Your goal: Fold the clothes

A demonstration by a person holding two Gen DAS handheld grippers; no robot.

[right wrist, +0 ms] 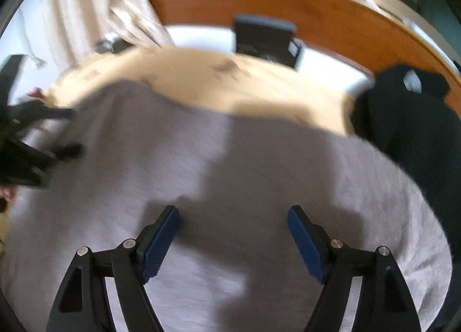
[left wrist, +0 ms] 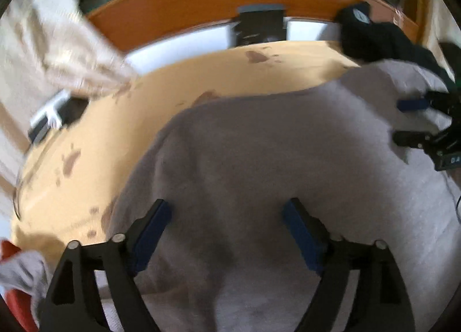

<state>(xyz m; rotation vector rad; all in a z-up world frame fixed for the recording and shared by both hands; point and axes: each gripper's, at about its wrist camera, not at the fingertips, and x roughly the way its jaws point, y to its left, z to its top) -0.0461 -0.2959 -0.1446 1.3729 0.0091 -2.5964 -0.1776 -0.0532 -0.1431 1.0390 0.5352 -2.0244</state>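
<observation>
Left gripper (left wrist: 227, 211) spread wide at the bottom of the left wrist view, blue pads (left wrist: 152, 234) apart, nothing between them. Right gripper (right wrist: 233, 216) likewise released at the bottom of the right wrist view, pads parted over bare cloth, gripping nothing. Also visible at the right edge of the left view, jaws parted there too.

Directly beneath and ahead of both grippers: a grey garment (left wrist: 273, 159), soft and fleecy-looking, spread broadly across the middle and lower frame; exact type unclear through blur. Smooth in the main, far edge curving across mid-frame. No sleeve, collar or fold line clear enough to name.

Beyond it, a pale yellow sheet (left wrist: 144, 118) with brown paw prints, bare toward the upper middle. At upper right, a black garment (right wrist: 409, 118) bunched beside the grey one, touching or just overlapping its edge. At upper left, a beige cloth (left wrist: 57, 43), hanging or draped, blurred. Farthest back, an orange wooden bed frame (left wrist: 201, 0).

Judged step: between grasps on the grey garment. Equally fitting a piece laid out flat ahead of a fold, or one just let go with a fold made; layering not readable here. Any further grasp calling for an edge or corner, not the flat middle under the pads.
</observation>
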